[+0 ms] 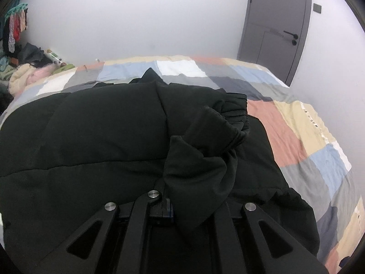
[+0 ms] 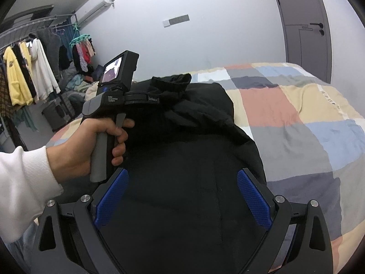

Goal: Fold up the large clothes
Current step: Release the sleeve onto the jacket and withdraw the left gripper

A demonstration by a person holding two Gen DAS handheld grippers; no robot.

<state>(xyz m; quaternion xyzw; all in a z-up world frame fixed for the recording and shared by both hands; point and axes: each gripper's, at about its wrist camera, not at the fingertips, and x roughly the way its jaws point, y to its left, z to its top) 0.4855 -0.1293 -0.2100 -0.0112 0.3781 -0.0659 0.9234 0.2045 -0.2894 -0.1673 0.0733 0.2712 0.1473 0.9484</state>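
The black padded jacket (image 2: 182, 159) fills the near half of the bed (image 2: 296, 118); to its right the patchwork cover lies bare. Left, the left gripper (image 2: 157, 100) and hand (image 2: 91, 141) block the way.

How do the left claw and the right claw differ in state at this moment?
The left claw is shut, pinching a fold of the black jacket; the right claw stands wide open with nothing pressed between its blue pads. In the right wrist view the left claw reaches in from the side, while the right claw hangs above the jacket. Both are over the same jacket on the patchwork quilt.
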